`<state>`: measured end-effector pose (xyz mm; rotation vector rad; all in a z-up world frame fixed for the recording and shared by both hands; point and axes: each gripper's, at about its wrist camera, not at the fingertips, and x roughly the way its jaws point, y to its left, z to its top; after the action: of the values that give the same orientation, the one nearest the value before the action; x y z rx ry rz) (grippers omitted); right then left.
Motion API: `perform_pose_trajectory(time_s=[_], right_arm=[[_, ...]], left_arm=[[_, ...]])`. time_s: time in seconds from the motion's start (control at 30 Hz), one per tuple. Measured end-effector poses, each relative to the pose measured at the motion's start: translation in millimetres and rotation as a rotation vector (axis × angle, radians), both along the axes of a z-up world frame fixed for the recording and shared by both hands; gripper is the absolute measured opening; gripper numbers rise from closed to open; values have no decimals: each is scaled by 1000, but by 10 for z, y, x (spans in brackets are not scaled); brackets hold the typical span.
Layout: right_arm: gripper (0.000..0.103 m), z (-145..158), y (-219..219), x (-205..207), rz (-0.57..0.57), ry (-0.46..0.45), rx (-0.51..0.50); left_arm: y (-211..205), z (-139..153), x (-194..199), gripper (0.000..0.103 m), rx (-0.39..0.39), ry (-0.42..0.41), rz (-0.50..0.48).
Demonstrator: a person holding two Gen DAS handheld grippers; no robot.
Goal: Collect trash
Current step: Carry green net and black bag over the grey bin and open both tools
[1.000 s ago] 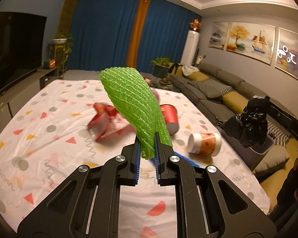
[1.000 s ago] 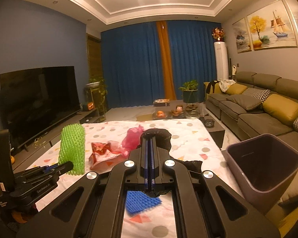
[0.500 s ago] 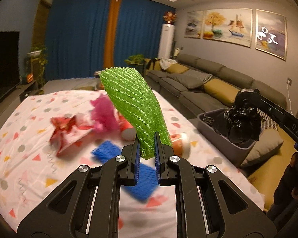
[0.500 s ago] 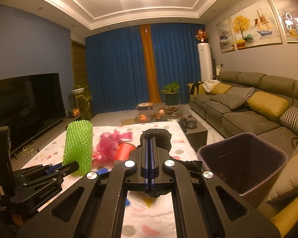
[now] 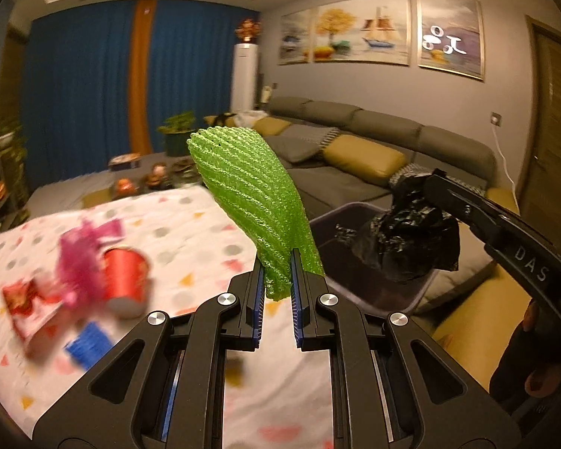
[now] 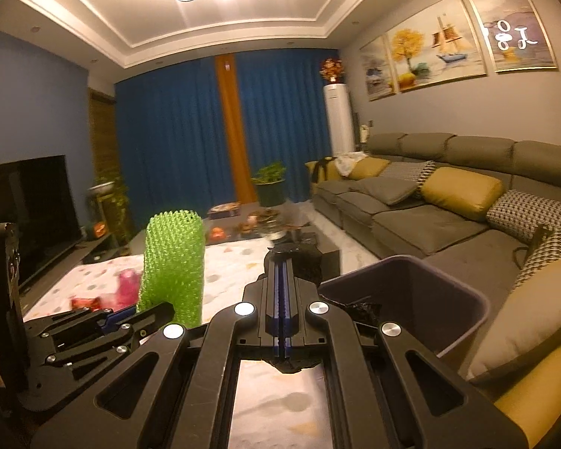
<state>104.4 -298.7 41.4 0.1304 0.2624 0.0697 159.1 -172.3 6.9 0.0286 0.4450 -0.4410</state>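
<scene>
Left claw (image 5: 275, 292): pinched shut on the lower end of a green foam-mesh sleeve (image 5: 254, 202), held upright above the tabletop (image 5: 205, 220).
Handling: likely light, soft, springy; the end grip suits it.
Right claw (image 6: 280, 321): fully closed on a crumpled black plastic bag (image 5: 407, 239) over the dark plastic bin (image 6: 422, 292).
Farther: red paper cup (image 5: 125, 277) lies on the tabletop.
</scene>
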Motion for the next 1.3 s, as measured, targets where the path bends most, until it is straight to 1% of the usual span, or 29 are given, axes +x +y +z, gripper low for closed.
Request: perform_pose_trajectory(time_s=[0.17,0.3,0.47,0.6,1.03,1.3], right_arm=[[3,-28,-219,83,-64,-2,-6],[3,-77,-359,146,-106,6,4],[3,-158,-492,240,-135,21,15],[3,-213,-556,300,-148,35,26],[3,-245,-666,385,-160,49,38],[3,-254,-633,431,-160,65,35]], left_arm=[[-319,-21,198,12,-5,-10,-64],[-569,-71,355,12,-4,-2,-110],[-741,-180,470,12,-6,15,-175],[-832,-257,534,12,6,30,-200],[-975,-338,650,13,20,54,-222],[-1003,-369,702,13,15,74,-231]])
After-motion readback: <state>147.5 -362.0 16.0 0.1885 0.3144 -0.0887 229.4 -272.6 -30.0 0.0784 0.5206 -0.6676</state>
